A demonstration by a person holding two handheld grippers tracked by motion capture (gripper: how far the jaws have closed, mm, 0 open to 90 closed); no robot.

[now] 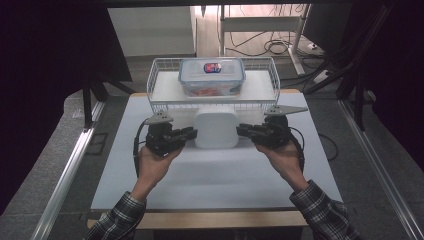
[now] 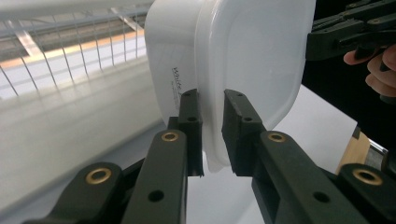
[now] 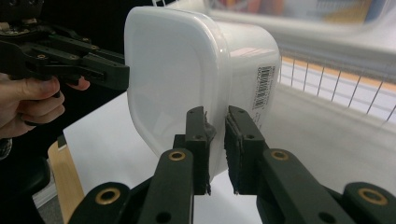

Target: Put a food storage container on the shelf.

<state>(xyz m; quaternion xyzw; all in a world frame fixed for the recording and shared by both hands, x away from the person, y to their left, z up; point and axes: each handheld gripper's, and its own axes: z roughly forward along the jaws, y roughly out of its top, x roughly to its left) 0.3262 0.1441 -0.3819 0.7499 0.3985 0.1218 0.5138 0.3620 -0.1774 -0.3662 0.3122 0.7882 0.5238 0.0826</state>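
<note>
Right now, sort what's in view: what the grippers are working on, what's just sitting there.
In hand:
white tub
left gripper, clamped on its rim
right gripper, clamped on its rim

Sitting there:
wire basket
clear lidded box in the basket

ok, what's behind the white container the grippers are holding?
Behind the white container stands a white wire basket. On its floor sits a clear lidded box with a label on its lid and something orange inside; what that is can't be made out. The container covers part of the basket's front wall.
</note>
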